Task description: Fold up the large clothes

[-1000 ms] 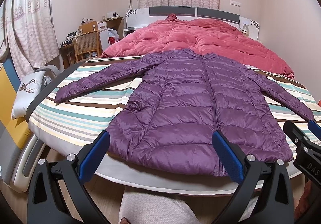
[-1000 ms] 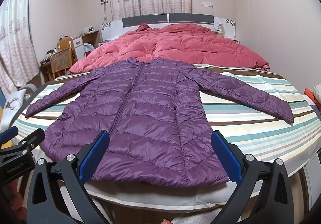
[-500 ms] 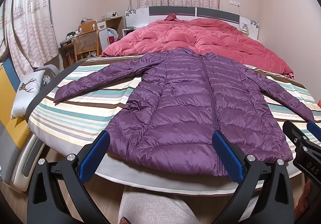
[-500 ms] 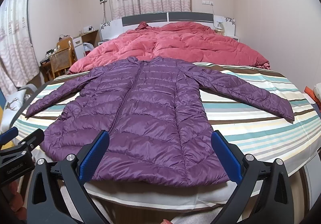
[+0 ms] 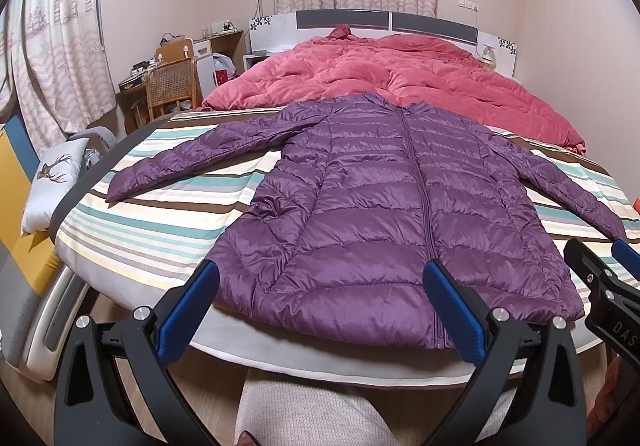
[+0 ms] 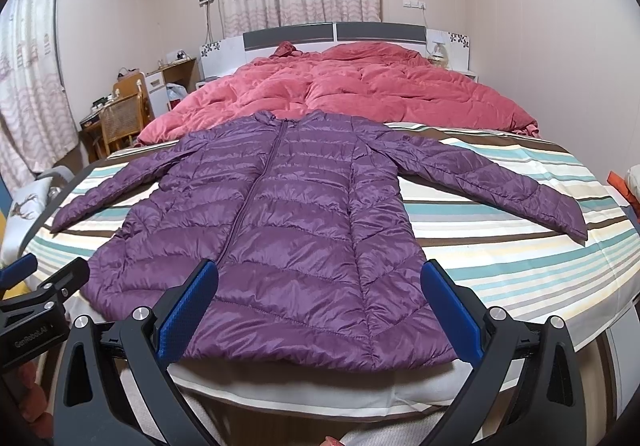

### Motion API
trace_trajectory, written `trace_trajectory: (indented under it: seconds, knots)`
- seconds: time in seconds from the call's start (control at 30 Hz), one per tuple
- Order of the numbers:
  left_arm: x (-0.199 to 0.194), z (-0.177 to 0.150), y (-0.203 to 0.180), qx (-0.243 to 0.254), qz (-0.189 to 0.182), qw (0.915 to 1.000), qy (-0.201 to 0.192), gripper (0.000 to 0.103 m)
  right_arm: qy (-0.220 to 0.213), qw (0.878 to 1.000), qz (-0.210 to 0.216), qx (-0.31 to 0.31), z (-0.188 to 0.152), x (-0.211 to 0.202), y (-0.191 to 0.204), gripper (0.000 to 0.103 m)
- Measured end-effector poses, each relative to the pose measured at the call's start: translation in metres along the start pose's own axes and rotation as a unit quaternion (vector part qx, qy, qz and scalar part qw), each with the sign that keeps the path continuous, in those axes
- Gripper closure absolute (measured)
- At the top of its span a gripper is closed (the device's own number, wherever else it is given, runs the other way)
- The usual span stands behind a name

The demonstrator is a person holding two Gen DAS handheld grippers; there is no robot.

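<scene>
Jacket (image 5: 392,214) (purple, zipped) lies flat on bed (image 5: 152,230); both tools gape.

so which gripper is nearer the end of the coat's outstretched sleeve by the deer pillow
Left. The left gripper hangs off the hem on that sleeve's side of the coat; the right gripper is past the zip, farther away.

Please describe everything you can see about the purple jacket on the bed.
The purple jacket is a long quilted puffer coat of shiny, thin-looking fabric with stitched horizontal bands. It lies flat, front up, zipped closed, on the striped sheet, hem toward the bed's foot edge. Both sleeves are spread out and angled down to the sides. Its collar end reaches the pink quilt. Nothing grips it: the left tongs and right tongs are open, before the hem, not touching.
</scene>
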State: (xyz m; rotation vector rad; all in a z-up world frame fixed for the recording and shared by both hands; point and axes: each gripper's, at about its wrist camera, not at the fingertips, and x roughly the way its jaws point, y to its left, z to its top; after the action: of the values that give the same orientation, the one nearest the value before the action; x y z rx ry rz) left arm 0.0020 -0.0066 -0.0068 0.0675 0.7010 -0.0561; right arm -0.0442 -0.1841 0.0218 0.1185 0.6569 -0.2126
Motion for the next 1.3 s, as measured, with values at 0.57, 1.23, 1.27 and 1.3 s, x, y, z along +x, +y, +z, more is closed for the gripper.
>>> trace_trajectory:
  seconds: [0.57,1.23,1.27,1.3]
  knots:
    - [0.003,-0.003,0.001,-0.001,0.0,1.0,0.005,0.002,0.003,1.0,0.002,0.004,0.0,0.003,0.0,0.003]
    - [0.012,-0.005,0.01,0.0,-0.048,0.9988,-0.008,0.002,-0.009,0.999,0.027,0.032,0.005,0.021,-0.027,0.003]
    - [0.013,-0.004,0.01,0.002,-0.047,0.9988,-0.013,0.002,-0.008,0.999,0.024,0.04,0.006,0.026,-0.034,0.003]
    - [0.015,-0.003,0.01,0.007,-0.038,0.9991,-0.018,0.002,-0.005,0.999,0.023,0.045,0.007,0.029,-0.038,0.003]
